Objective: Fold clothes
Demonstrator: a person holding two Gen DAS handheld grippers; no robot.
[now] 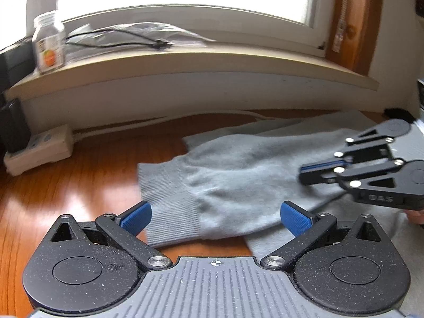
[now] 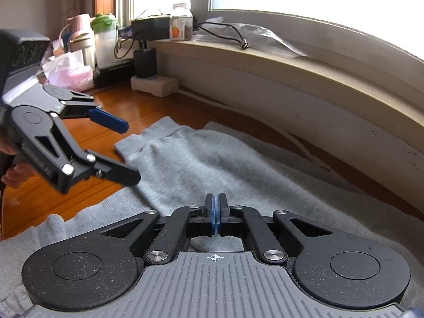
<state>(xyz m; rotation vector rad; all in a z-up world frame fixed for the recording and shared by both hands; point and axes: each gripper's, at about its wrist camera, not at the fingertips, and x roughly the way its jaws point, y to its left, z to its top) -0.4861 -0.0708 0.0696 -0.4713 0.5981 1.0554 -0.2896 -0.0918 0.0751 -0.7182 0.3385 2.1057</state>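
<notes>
The grey sweater (image 1: 238, 175) has one sleeve laid across (the rest unfolded), with the left gripper (image 1: 216, 218) spread wide and the right gripper (image 2: 215, 212) closed, apparently empty.

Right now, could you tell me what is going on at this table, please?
A person is folding a grey sweatshirt on a wooden table with a handheld gripper in each hand. The left gripper is open, its blue pads either side of the ribbed sleeve cuff. The right gripper is shut over the sleeve; whether it pinches fabric is unclear.
</notes>
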